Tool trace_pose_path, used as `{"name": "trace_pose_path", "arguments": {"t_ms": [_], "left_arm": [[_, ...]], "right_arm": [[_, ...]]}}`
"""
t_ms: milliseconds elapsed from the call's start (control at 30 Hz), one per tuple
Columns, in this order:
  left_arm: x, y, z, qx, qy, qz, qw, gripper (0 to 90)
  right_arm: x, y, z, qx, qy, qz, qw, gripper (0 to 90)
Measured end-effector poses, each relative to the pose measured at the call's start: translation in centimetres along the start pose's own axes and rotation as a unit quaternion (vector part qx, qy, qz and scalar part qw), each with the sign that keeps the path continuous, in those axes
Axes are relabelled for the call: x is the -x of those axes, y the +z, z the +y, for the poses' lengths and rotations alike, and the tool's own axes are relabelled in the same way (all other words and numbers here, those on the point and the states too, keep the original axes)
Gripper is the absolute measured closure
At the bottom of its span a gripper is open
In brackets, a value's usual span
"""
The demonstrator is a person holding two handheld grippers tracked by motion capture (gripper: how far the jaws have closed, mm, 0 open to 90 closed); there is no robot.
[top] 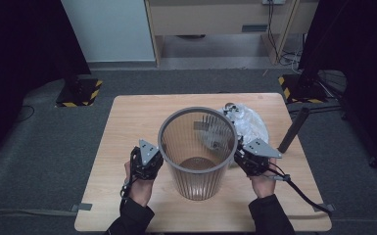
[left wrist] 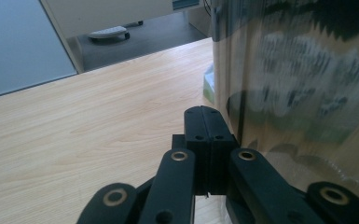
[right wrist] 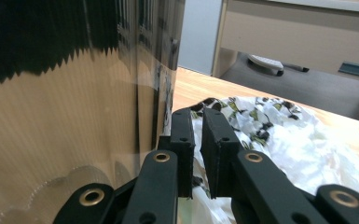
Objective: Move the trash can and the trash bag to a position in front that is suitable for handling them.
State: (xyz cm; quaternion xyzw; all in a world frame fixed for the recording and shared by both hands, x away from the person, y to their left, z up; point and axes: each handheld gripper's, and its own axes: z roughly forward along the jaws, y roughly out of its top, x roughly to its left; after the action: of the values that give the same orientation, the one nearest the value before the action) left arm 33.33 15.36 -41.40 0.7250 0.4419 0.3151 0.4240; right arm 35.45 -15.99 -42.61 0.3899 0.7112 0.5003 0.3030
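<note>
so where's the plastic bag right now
In the high view the plastic bag lies on the table behind the bin's right side, just beyond the right gripper.

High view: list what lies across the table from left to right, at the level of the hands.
Left gripper → translucent ribbed bin → right gripper, with the crumpled plastic bag just behind it → dark rod leaning at the table's right edge.

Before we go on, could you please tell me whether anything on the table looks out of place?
A crumpled white patterned plastic bag lies loose on the wooden table behind the upright ribbed translucent bin, not lining it.
</note>
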Motion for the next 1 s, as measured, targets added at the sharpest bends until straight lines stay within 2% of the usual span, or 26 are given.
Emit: {"name": "trace_pose_path", "arguments": {"t_ms": [100,233,333,367,400,500,567,633,700,767,833,900,1000], "left_arm": [[0.6,0.0,0.1,0.001,0.003,-0.004,1.0000,90.0],[1.1,0.0,0.1,0.003,0.012,-0.011,0.9999,90.0],[0.9,0.0,0.0,0.005,0.015,-0.016,0.9997,89.2],[0.6,-0.1,-0.1,0.005,0.015,-0.020,0.9997,85.8],[0.4,-0.2,-0.3,0.003,0.014,-0.023,0.9996,82.0],[-0.7,-0.5,-1.3,-0.006,0.023,-0.006,0.9997,77.3],[-1.8,-0.7,-2.4,-0.018,0.022,0.005,0.9996,72.9],[-3.1,-0.7,-3.7,-0.034,0.011,0.008,0.9993,64.7],[-4.3,-0.7,-5.3,-0.052,-0.002,0.015,0.9985,62.7],[-5.5,-0.7,-6.7,-0.069,-0.013,0.027,0.9971,58.7],[-6.4,-0.7,-8.1,-0.084,-0.025,0.039,0.9954,53.4],[-7.0,-0.7,-9.2,-0.096,-0.030,0.057,0.9933,45.1],[-7.8,-0.6,-10.6,-0.115,-0.044,0.068,0.9900,38.8]], "right_arm": [[0.2,-0.5,-0.2,-0.005,-0.007,-0.011,0.9999,83.6],[0.5,-0.9,-0.4,-0.007,0.003,-0.015,0.9999,83.2],[0.7,-1.0,-0.4,-0.009,0.001,-0.022,0.9997,77.6],[0.8,-1.0,-0.4,-0.007,-0.003,-0.024,0.9997,74.8],[1.0,-1.1,-0.4,-0.005,-0.006,-0.028,0.9996,73.7],[1.8,-1.4,-0.5,-0.002,-0.023,-0.051,0.9985,67.3],[2.6,-1.6,-0.9,-0.004,-0.019,-0.061,0.9980,60.5],[3.6,-1.6,-1.4,-0.008,-0.013,-0.070,0.9974,52.9],[4.5,-1.4,-2.1,-0.014,-0.005,-0.079,0.9968,45.1],[5.2,-1.0,-3.1,-0.023,0.001,-0.084,0.9962,39.9],[5.7,-0.3,-4.0,-0.037,0.006,-0.078,0.9963,37.1],[6.0,0.4,-4.8,-0.046,0.000,-0.074,0.9962,32.3],[6.2,1.6,-5.4,-0.066,-0.006,-0.070,0.9953,28.2]]}}
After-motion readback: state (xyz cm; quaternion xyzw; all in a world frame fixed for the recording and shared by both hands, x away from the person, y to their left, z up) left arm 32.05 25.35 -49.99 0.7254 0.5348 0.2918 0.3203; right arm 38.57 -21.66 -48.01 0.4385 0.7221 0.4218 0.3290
